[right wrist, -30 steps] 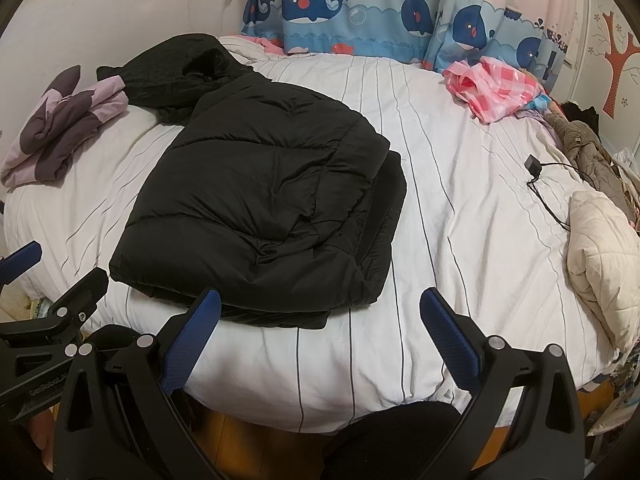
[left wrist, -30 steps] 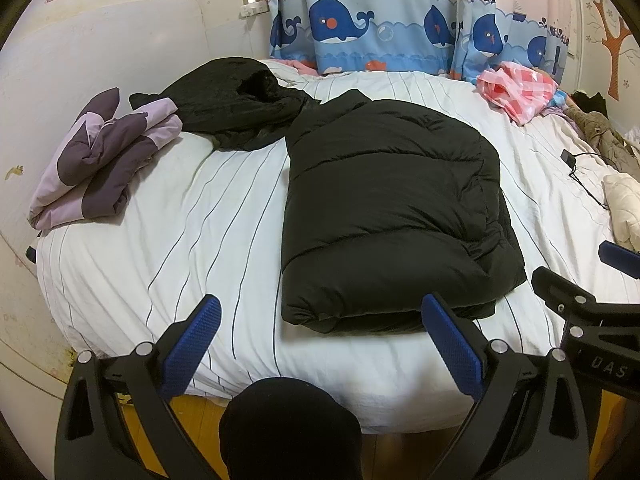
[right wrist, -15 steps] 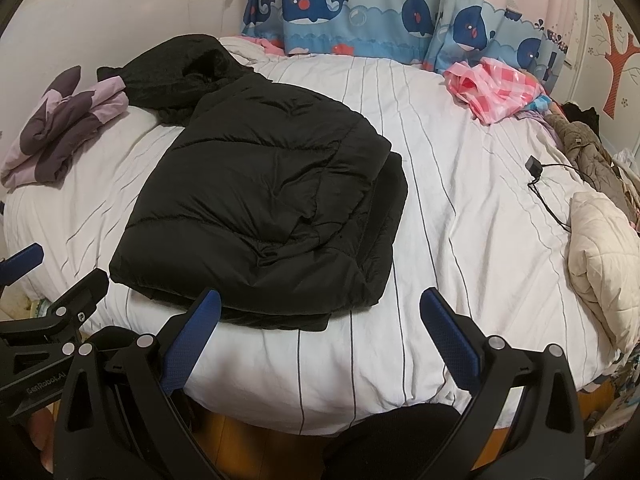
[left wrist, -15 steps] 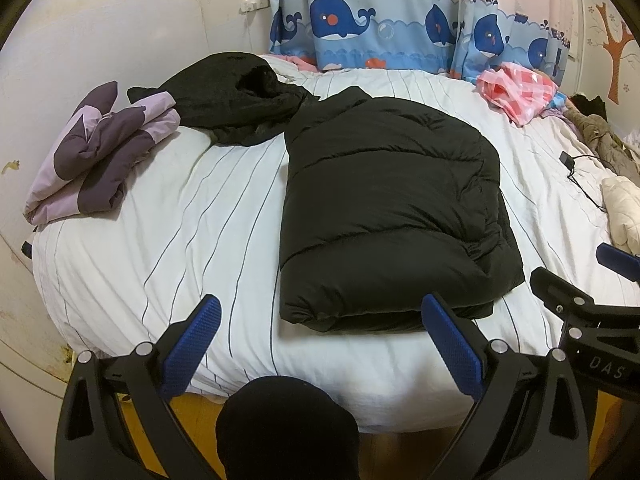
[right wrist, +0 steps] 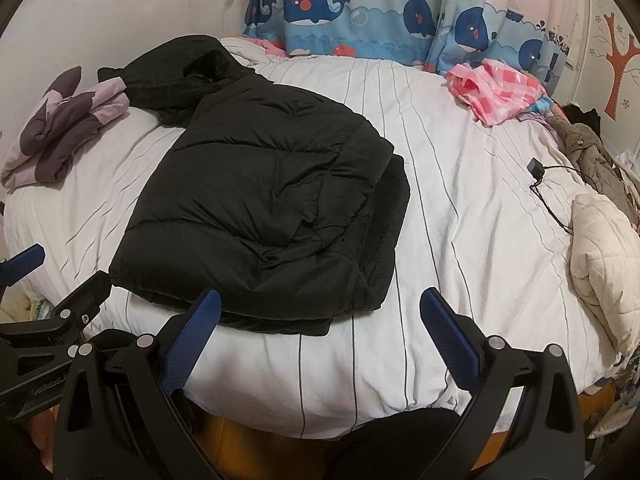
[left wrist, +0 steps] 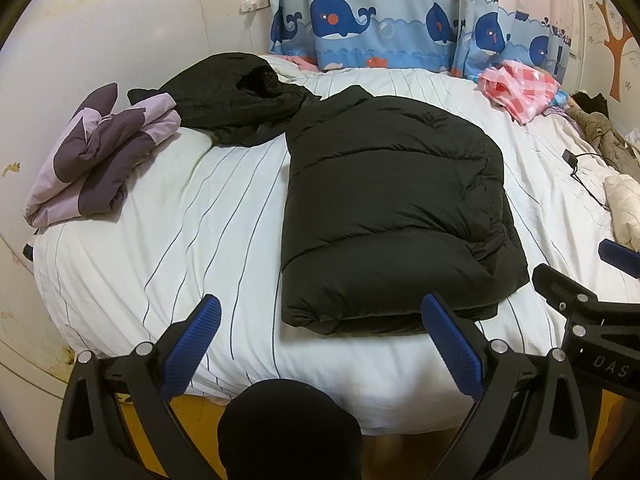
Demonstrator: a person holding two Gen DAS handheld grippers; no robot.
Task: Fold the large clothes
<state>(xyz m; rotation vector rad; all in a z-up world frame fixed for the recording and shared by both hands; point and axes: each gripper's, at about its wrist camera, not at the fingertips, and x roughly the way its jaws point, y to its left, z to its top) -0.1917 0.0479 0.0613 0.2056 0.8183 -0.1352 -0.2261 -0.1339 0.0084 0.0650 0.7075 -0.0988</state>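
Black puffer jacket (left wrist: 392, 208) folded into a thick rectangular bundle, quilted panels on top, layered edges stacked along its right side, lying on the white striped bed (left wrist: 192, 232). It sits just ahead of both grippers, near the bed's front edge.

Left gripper (left wrist: 320, 332): blue-padded fingers (left wrist: 192, 344) spread wide, holding nothing; the jacket's near edge lies just beyond the right fingertip, contact can't be told.

Right gripper (right wrist: 320, 324): fingers (right wrist: 450, 340) wide apart, empty; the left fingertip overlaps the jacket's front edge in the right wrist view, touching unclear.

Beyond the fingers: another black garment (left wrist: 236, 96) at the jacket's far-left corner, purple folded bedding (left wrist: 96, 156) far left, pink checked cloth (right wrist: 496, 88) far right, cream quilted item (right wrist: 600, 248) right of the fingers, whale curtain (left wrist: 380, 28) behind.
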